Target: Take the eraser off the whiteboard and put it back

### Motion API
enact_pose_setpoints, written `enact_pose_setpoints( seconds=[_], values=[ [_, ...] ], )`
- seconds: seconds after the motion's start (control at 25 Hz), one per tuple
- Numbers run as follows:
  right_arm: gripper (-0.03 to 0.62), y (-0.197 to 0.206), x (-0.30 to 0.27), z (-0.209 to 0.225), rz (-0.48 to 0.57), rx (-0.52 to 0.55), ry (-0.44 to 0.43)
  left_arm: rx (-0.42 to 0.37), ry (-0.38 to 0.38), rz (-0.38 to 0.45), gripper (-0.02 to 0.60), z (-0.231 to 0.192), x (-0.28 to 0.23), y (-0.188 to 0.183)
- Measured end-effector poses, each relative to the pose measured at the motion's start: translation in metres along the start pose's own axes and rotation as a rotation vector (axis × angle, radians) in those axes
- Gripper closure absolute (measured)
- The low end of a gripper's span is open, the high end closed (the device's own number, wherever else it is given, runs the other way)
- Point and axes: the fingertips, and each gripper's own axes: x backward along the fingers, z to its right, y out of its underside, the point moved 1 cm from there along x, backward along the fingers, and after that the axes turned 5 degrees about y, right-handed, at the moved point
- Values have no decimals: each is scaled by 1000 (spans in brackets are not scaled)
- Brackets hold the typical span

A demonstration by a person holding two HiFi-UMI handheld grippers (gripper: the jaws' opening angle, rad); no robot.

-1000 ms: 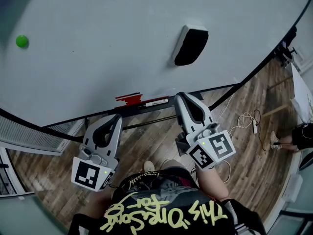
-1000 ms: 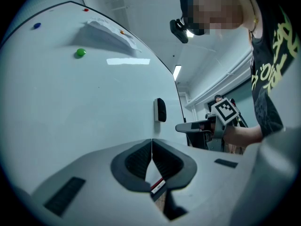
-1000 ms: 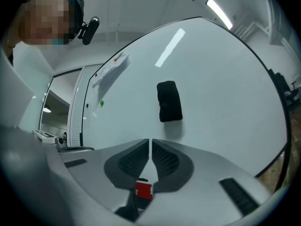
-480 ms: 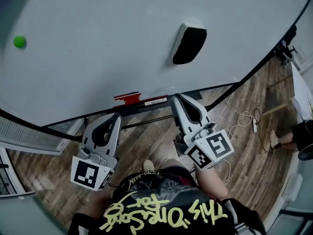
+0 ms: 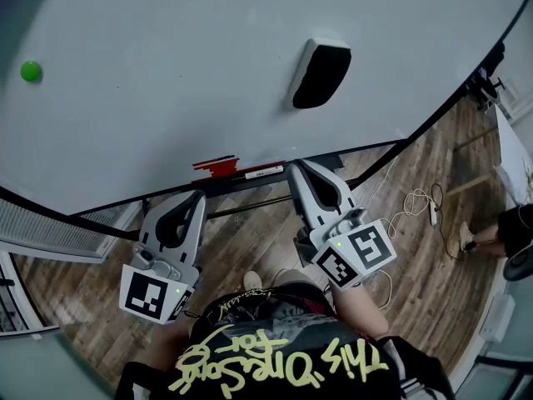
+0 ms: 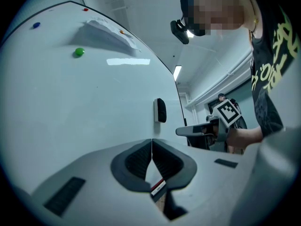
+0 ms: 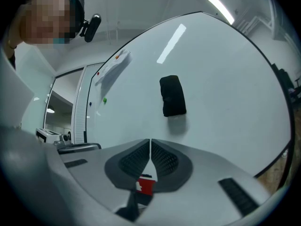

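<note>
Whiteboard (image 5: 166, 98) fills the upper part of the head view, with wood floor (image 5: 266, 240) below its edge. Eraser (image 5: 321, 75) sticks to the board right of centre, with neither claw touching it. Left claw (image 5: 193, 200) sits at lower left, jaws pressed together with nothing between them. Right claw (image 5: 296, 169) sits at lower centre, below the eraser and apart from it, jaws likewise together and empty. Green magnet (image 5: 31, 71) dots the board at far left, and a red item (image 5: 218, 169) lies at the board's lower edge

Glossy smooth whiteboard (image 5: 166, 98), matt black felt-like eraser (image 5: 321, 75), wood-plank floor (image 5: 433, 265).
</note>
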Motion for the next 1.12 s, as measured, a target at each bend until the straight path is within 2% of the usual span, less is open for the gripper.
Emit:
enact_pose_setpoints(
  seconds=[1.12],
  values=[
    [585,0,1,-5,0,6,-4,-4,2,2,571,0,0,-1]
  ],
)
